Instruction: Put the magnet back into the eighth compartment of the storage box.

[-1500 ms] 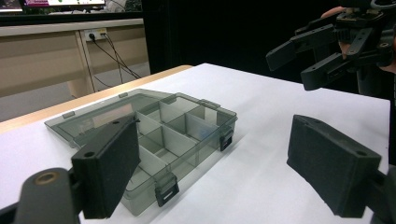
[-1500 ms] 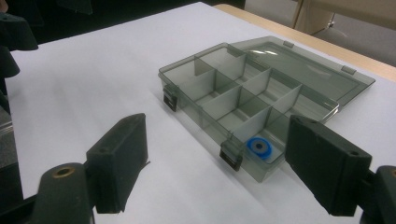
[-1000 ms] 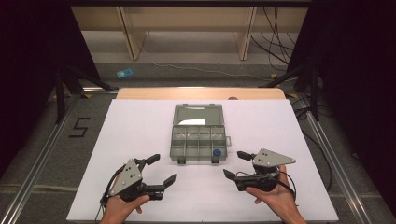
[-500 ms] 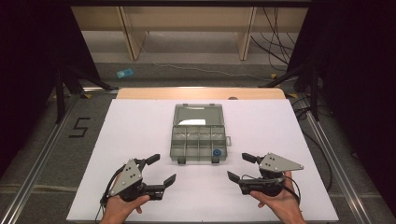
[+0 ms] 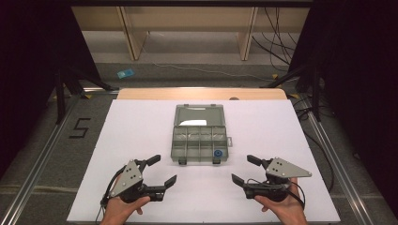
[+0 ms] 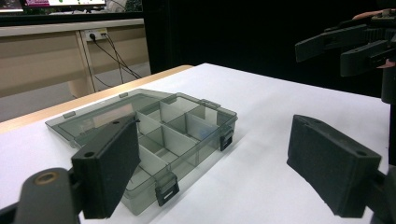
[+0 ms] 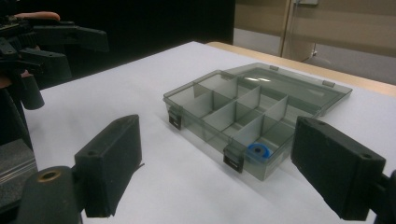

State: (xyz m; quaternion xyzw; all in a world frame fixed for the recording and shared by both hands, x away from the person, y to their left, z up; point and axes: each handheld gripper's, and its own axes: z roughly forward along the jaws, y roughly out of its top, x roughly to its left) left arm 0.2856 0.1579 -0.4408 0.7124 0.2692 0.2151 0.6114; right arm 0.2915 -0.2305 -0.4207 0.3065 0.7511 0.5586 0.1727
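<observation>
your left gripper (image 5: 158, 172) down near the box's left front corner, jaws wide apart holding nothing, your right gripper (image 5: 246, 170) off its right front corner, same deal, clear plastic box (image 5: 201, 136) mid-table, lid flipped back, blue ring (image 5: 218, 153) in its front right compartment

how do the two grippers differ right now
The left gripper sits at the table's left with its grey plate tilted steeply; the right gripper sits at the table's right with its plate lying flatter. Both are open, empty, held near the table's front edge and aimed toward the open compartment box.
</observation>
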